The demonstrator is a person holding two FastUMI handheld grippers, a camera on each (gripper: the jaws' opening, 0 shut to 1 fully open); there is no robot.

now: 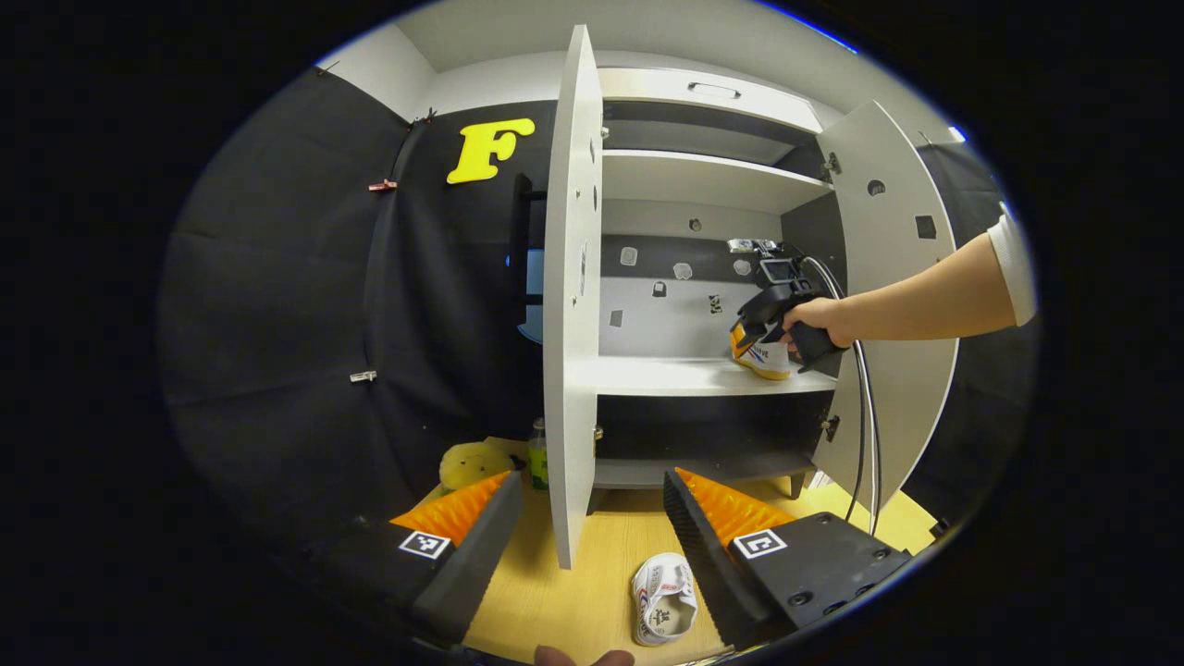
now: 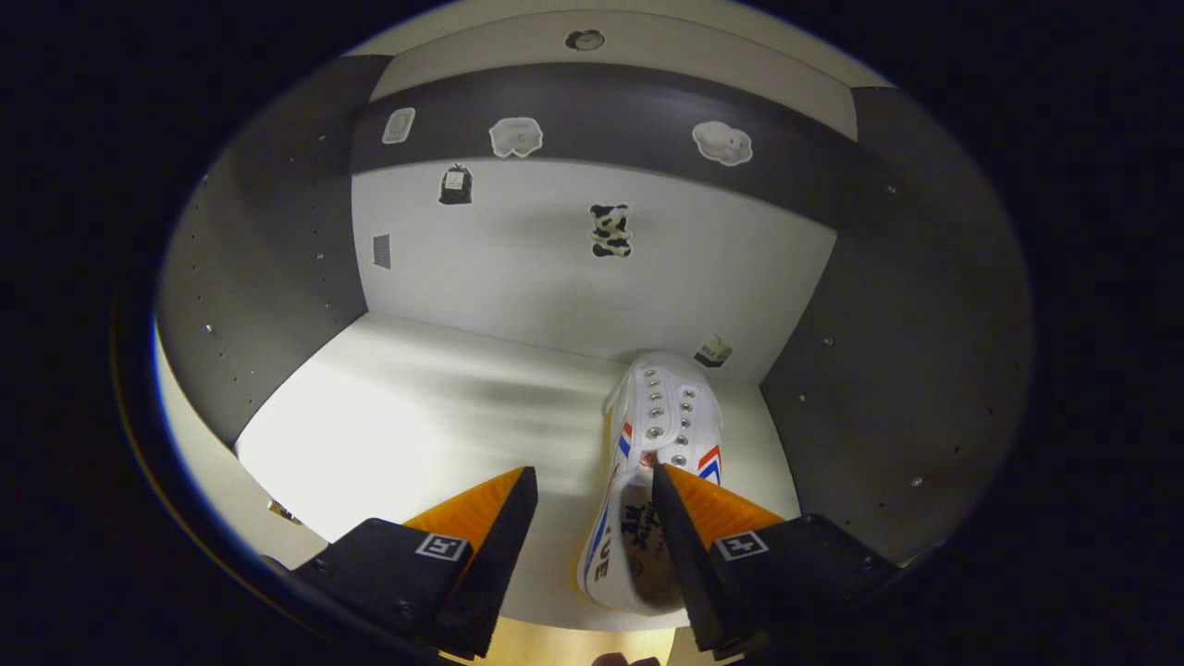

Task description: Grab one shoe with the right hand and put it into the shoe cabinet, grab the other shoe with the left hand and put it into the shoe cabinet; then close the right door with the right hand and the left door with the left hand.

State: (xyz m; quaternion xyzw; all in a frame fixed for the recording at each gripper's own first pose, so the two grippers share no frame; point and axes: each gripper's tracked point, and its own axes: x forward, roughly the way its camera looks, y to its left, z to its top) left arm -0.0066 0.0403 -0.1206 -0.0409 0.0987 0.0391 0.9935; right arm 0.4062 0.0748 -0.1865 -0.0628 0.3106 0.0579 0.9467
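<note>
the right gripper [image 2: 592, 518] stands with its fingers spread wide inside the shoe cabinet, one finger [image 2: 689, 518] dipping into the mouth of a white canvas sneaker [image 2: 661, 435] with red and blue side stripes, the other finger well clear to the side, so nothing is pinched between them. the sneaker rests on the middle shelf [image 2: 416, 407], toe toward the back wall, its long axis running straight away from the fingers, tucked close to the dark right-hand side wall [image 2: 888, 370]. judged from this, the first shoe is down and let go, and the right hand only needs to draw straight back.

the left gripper [image 1: 592, 527] also stands open, its fingers wide apart and holding nothing. the second sneaker [image 1: 664, 597] lies on the wooden floor [image 1: 592, 573] just below and between them, close against the inner edge of the right-side finger [image 1: 703, 546], its opening facing up and its length running roughly along the fingers' line. the left gripper is plainly the nearer one to it; a short drop forward and down would bring the fingers around it.

beyond, the left door [image 1: 572, 277] stands edge-on and the right door [image 1: 893, 305] swung wide, both yet to be closed. a hand [image 1: 819, 319] holds the other gripper at the shelf beside the first sneaker. a yellow plush toy [image 1: 470, 462] and a green bottle [image 1: 537, 458] sit on the floor beside the cabinet.
</note>
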